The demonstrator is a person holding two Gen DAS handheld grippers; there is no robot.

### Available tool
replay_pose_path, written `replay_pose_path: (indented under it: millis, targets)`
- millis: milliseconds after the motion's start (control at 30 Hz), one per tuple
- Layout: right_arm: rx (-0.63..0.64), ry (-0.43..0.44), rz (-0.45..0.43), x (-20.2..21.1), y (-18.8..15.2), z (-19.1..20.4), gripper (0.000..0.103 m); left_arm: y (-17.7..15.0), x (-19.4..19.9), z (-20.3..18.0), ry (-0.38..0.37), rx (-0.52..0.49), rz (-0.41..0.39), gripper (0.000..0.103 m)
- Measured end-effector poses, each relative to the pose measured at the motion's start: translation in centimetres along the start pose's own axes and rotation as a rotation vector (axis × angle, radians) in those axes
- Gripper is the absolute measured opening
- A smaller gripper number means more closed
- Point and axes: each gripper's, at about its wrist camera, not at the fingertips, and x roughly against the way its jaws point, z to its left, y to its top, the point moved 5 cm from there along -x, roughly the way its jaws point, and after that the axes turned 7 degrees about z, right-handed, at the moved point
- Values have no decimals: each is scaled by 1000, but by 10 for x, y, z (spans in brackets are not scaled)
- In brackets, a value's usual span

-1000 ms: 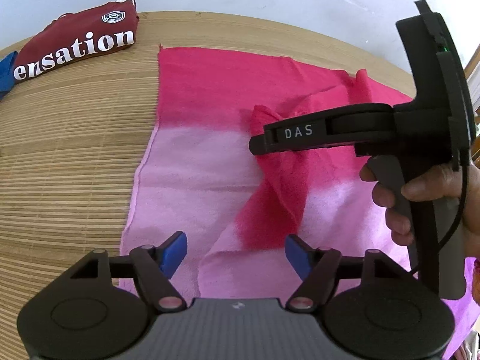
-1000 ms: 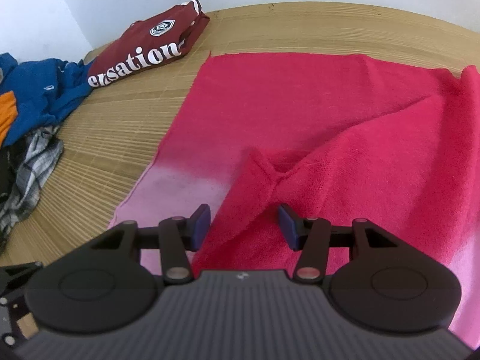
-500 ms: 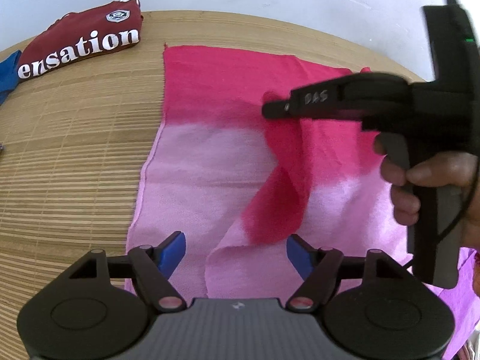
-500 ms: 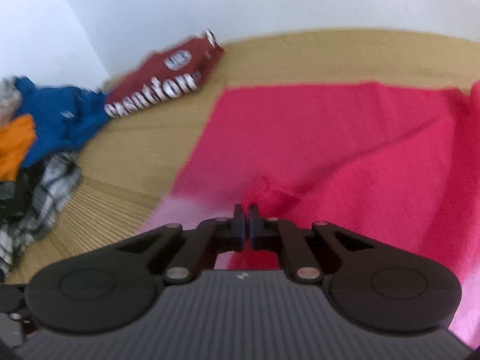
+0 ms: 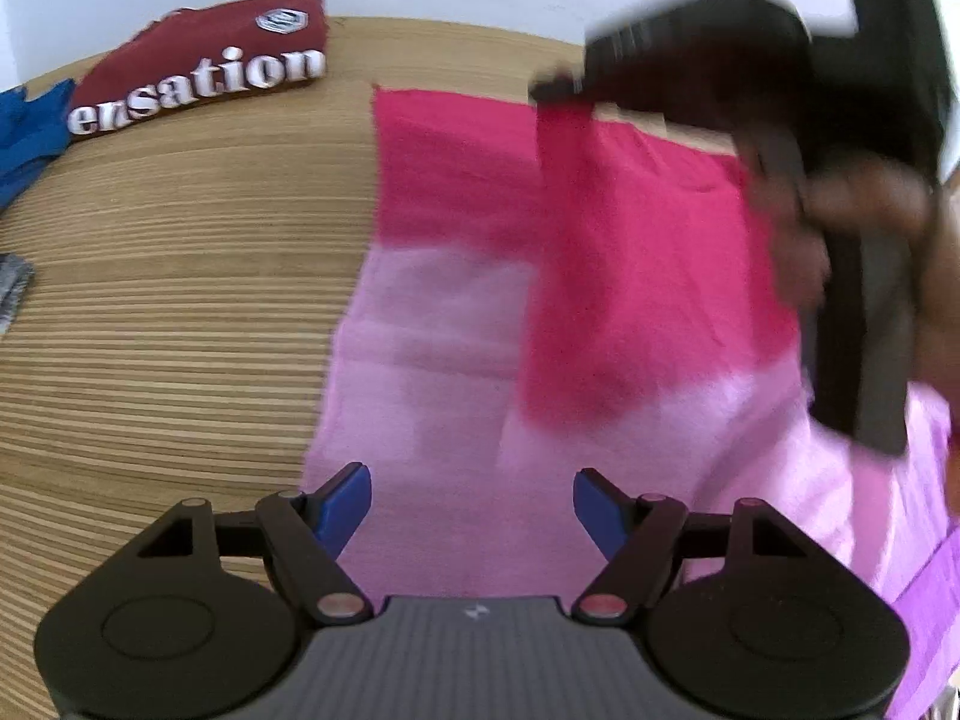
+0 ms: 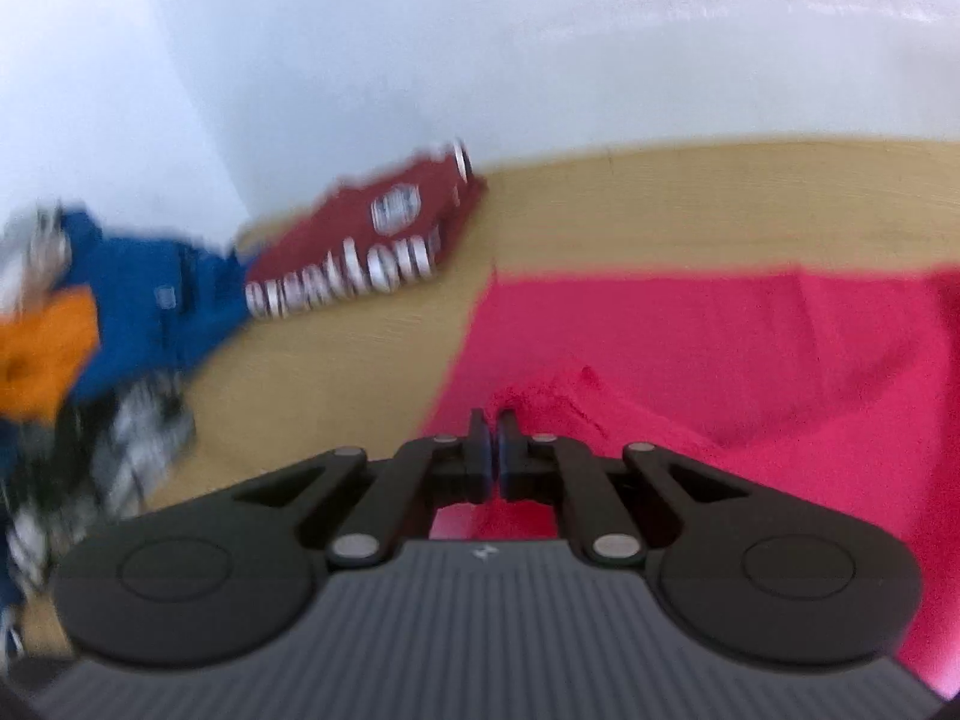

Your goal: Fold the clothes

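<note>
My right gripper [image 6: 493, 441] is pinching a corner of the pink cloth [image 5: 456, 324] — that flap hangs lifted over the rest, which lies flat on the slatted table [image 5: 168, 276]. My left gripper [image 5: 471, 504] hovers spread over the cloth's pale near end — the folded maroon shirt [image 5: 204, 78] sits beyond its far corner.

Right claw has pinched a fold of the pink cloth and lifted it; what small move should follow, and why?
Probably carry the pinched fold across and lay it flat. The right claw is shut on the pink cloth, whose flap hangs crumpled over the rest. The left claw is open above the near edge, holding nothing, so it might pin that edge.
</note>
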Motion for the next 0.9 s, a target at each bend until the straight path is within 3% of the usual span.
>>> replay_pose_path:
  millis: [133,267,467,600,700,767,900]
  targets:
    - [53,18,-86,-31,49,17,5,2,3,21,28,51,-13,77]
    - [91,-22,-89,-87,70,32,5,-4,1,37,31,99,-2,77]
    - [43,-161,-45,-158,56,28,5,-14,6,37,69,49,-10,78]
    - [-21,-206,-91,-165,57,23,5,-20,10,38,71,34,-13,79]
    - [-14,-201,-245,-137,73,35,5,-18,9,38,61,31,-13,81]
    - [14,-209,-288,-129,81,44,5,-18,8,37,63,25,-15,81]
    - [-8,-226,-194,-156,77,37,6,-18,7,36,66,11,-18,81]
